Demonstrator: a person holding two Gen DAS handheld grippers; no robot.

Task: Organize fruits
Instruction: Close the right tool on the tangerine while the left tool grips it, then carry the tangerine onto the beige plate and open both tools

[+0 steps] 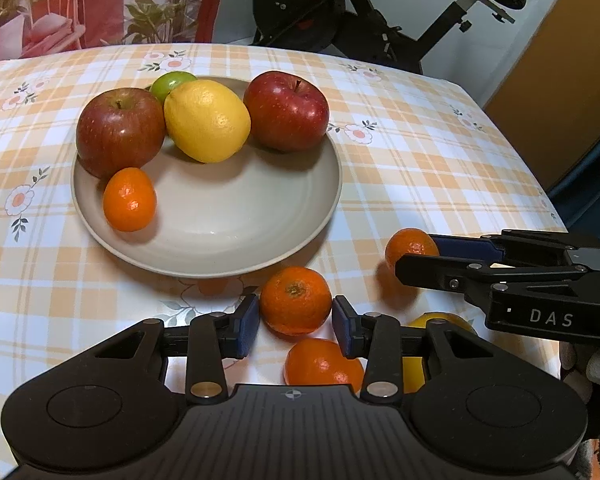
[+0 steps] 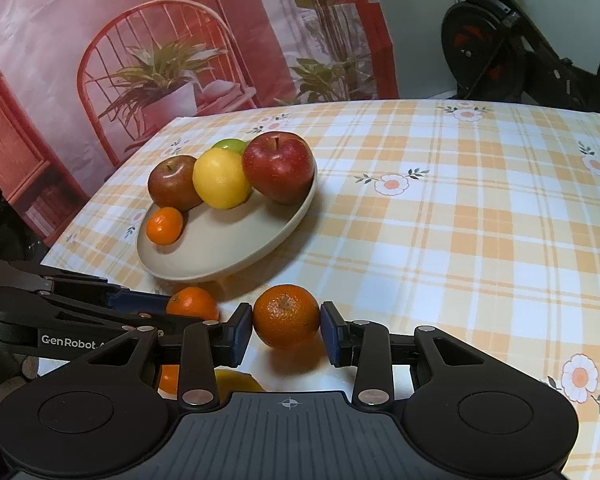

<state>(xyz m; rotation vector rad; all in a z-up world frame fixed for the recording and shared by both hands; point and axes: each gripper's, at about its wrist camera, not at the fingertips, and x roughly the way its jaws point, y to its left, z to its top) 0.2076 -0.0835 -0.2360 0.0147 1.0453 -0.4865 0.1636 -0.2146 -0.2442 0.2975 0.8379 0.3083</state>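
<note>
Left wrist view: left gripper (image 1: pixel 295 322) brackets a mandarin (image 1: pixel 295 300) on the tablecloth (image 1: pixel 420 168) just before the plate (image 1: pixel 220 240); pads beside the peel, contact uncertain, so I cannot tell its state. Right wrist view: right gripper (image 2: pixel 286 332) is clamped on a second mandarin (image 2: pixel 286 316), pads at its widest sides. Judgement: light, soft-skinned, easily bruised; hold across the middle, gently. Legible markings: "DAS" and "GenRobot" on the gripper bodies
</note>
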